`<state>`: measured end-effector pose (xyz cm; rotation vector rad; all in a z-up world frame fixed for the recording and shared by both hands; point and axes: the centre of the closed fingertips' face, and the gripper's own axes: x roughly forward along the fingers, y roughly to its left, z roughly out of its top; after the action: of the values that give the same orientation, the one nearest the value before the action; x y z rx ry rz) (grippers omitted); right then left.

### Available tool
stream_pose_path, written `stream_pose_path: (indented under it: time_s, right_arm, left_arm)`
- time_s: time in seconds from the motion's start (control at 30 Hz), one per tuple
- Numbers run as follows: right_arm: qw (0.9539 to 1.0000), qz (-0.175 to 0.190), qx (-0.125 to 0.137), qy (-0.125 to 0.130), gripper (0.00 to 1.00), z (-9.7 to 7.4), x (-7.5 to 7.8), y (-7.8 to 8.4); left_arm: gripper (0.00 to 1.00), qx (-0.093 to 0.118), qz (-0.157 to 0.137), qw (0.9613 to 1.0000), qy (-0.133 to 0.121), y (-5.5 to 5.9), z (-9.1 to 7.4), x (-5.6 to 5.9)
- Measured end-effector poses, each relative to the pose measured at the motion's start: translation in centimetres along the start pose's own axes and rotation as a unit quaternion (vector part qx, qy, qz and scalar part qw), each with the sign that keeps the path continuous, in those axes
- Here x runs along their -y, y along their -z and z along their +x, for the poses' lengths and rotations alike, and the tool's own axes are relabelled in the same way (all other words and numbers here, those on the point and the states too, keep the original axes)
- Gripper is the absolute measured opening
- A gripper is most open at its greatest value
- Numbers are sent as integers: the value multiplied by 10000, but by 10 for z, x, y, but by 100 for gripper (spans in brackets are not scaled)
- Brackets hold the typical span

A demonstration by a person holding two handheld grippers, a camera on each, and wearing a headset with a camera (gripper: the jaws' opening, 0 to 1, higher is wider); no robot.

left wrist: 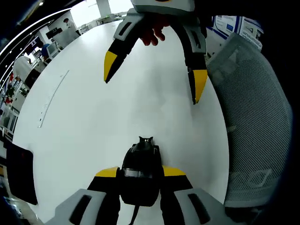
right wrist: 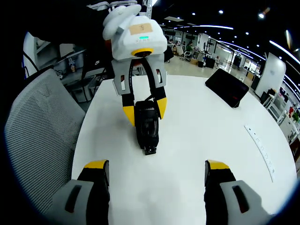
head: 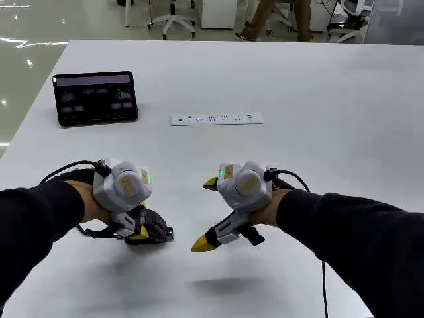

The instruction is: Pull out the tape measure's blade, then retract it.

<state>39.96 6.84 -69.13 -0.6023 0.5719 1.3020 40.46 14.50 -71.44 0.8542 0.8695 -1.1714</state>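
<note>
Room: open office, white counter (head: 298,99) w/ a tablet (head: 95,97) and a power strip (head: 216,118) toward the back, well apart from the work. Mesh chair (left wrist: 253,122) at the counter's near edge.
Task thing: black tape measure (right wrist: 146,125), low over the front of the counter; can't tell if it touches. Its blade hook (right wrist: 150,151) points at the other gripper. No blade out that I can see.
L gripper (head: 140,232): jaws clamped on the case, one on each side.
R gripper (head: 206,214): jaws wide apart, nothing btwn them, facing the case's nose. Near it, not touching.
Step in hand: looks like the very start. Case is gripped, blade not yet pulled.
Next move: prob. R gripper goes in, sets its jaws either side of the hook, pinches, then draws straight away while L gripper holds firm.
Needs care: hook's small, so aim matters. A skewed pull could twist the case in the jaws.
Left to do: full pull-out, then retraction.
</note>
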Motion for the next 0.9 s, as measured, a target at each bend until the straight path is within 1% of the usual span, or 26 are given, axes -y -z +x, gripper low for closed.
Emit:
stream_pose_path:
  time_s: [0.03, 0.13, 0.17, 0.23, 0.33, 0.4, 0.43, 0.57, 0.63, 0.67, 0.73, 0.83, 0.87, 0.9]
  right_arm:
    - [10000, -38, -46, -32, 77, 2, -1, 1]
    - [9998, 35, -138, -121, 75, 11, -3, 4]
    - [9997, -59, -184, -160, 74, 15, -6, 5]
    - [9997, -92, -187, -147, 70, 21, -8, 4]
    - [9997, -10, -142, -190, 64, 28, -11, 3]
    - [9993, 13, -257, -275, 60, 37, -14, 9]
    - [9991, -45, -296, -291, 59, 39, -15, 11]
    - [9990, -89, -276, -349, 58, 49, -17, 7]
    - [9989, -98, -237, -383, 53, 53, -18, 4]
    - [9987, -126, -206, -444, 50, 55, -19, 3]
    - [9981, -258, -247, -505, 49, 57, -20, 6]
    - [9974, -278, -410, -526, 45, 61, -19, 14]
    - [9973, -232, -470, -517, 45, 62, -18, 17]
    - [9972, -189, -463, -563, 43, 63, -19, 17]
  left_arm:
    - [28, 3, -4, 10000, 8, 0, 0, 1]
    - [28, 35, -52, 10000, 5, 0, -1, 2]
    - [28, 81, -78, 9999, -8, 0, -2, 3]
    - [29, 258, -287, 9993, -24, -1, -2, 3]
    - [29, 301, -266, 9992, -42, -1, -3, 4]
    - [29, 303, -272, 9992, -49, -2, -3, 5]
    - [29, 298, -261, 9992, -37, -2, -3, 5]
    - [29, 274, -244, 9993, 48, -1, -3, 5]
    - [29, 269, -243, 9993, 63, -1, -3, 5]
    - [29, 266, -235, 9993, 71, -1, -3, 5]
    - [29, 260, -228, 9994, 88, -1, -3, 5]
    - [29, 270, -228, 9993, 112, -2, -3, 6]
    - [29, 278, -225, 9993, 112, -2, -3, 6]
    - [29, 283, -238, 9993, 109, -3, -2, 6]
